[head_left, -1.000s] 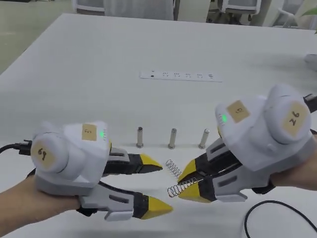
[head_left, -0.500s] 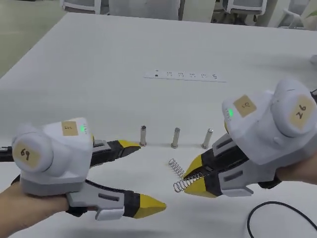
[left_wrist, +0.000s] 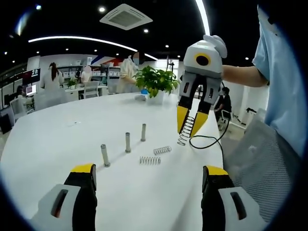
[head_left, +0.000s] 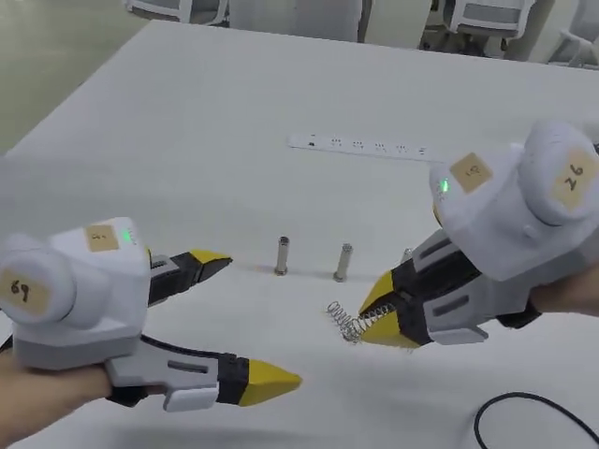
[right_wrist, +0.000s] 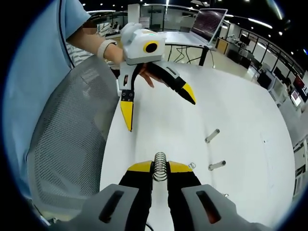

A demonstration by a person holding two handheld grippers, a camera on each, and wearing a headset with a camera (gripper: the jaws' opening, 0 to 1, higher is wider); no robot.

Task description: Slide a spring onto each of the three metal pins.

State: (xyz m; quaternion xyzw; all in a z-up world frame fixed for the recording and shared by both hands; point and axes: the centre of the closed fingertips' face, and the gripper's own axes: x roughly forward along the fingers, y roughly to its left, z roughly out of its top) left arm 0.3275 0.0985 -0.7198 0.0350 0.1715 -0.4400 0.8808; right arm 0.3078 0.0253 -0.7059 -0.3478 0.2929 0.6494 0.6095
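Third pin [head_left: 405, 253] mostly hidden behind right tool [head_left: 376, 316], cable [head_left: 520, 396] cut off by bottom edge

Your left tool [head_left: 251, 320] and right tool [head_left: 372, 318] are white and rounded, with black jaws ending in yellow tips and one green light [head_left: 124, 234] each. Paper labels [head_left: 21, 290] say 69 and 26. Your sleeve [left_wrist: 276, 62] is light blue.

brushed metal pins [head_left: 282, 255], shiny wire spring [head_left: 351, 324], smooth matt white table [head_left: 187, 140], mesh cloth chair back [right_wrist: 72, 125]
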